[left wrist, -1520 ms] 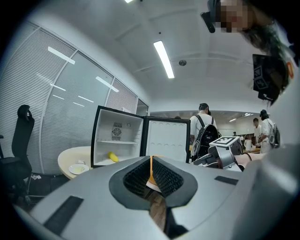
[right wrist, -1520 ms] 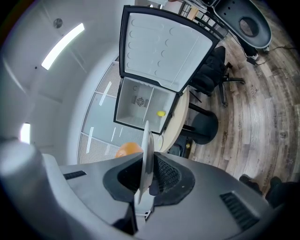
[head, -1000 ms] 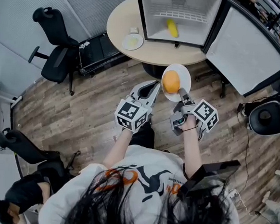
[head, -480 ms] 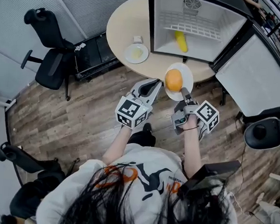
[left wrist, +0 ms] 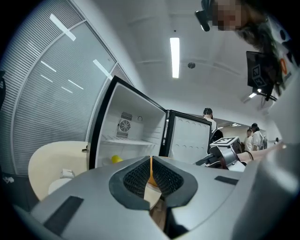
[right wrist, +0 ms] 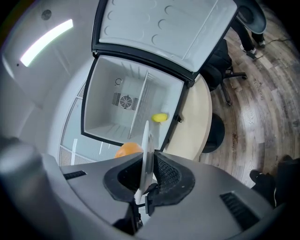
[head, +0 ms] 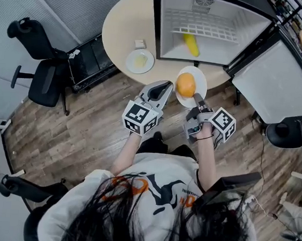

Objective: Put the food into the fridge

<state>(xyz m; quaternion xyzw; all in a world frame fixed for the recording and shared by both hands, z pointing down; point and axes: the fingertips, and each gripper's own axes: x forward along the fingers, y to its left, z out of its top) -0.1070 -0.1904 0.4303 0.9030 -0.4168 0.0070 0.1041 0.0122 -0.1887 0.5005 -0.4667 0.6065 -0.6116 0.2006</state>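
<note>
An orange (head: 185, 85) rides on a white plate (head: 194, 75), held over the near edge of the round table (head: 122, 24). My right gripper (head: 197, 101) is shut on the plate's near rim; in the right gripper view the plate (right wrist: 146, 140) stands edge-on between the jaws of the right gripper (right wrist: 147, 161), the orange (right wrist: 127, 150) to its left. The left gripper (head: 161, 89) hovers just left of the plate, shut and empty (left wrist: 151, 171). The fridge (head: 166, 25) stands open on the table, a yellow fruit (head: 191, 44) inside under its wire shelf.
The fridge door (head: 276, 80) swings out wide to the right. A small plate (head: 140, 61) and a little white block (head: 140, 44) sit on the table left of the fridge. Black office chairs (head: 38, 67) stand at left, another (head: 287, 136) at right. People stand beyond the door (left wrist: 255, 138).
Both grippers, with the plate and orange, have come closer to the table and the open fridge; the plate now overlaps the table's near edge. The grip is unchanged.
</note>
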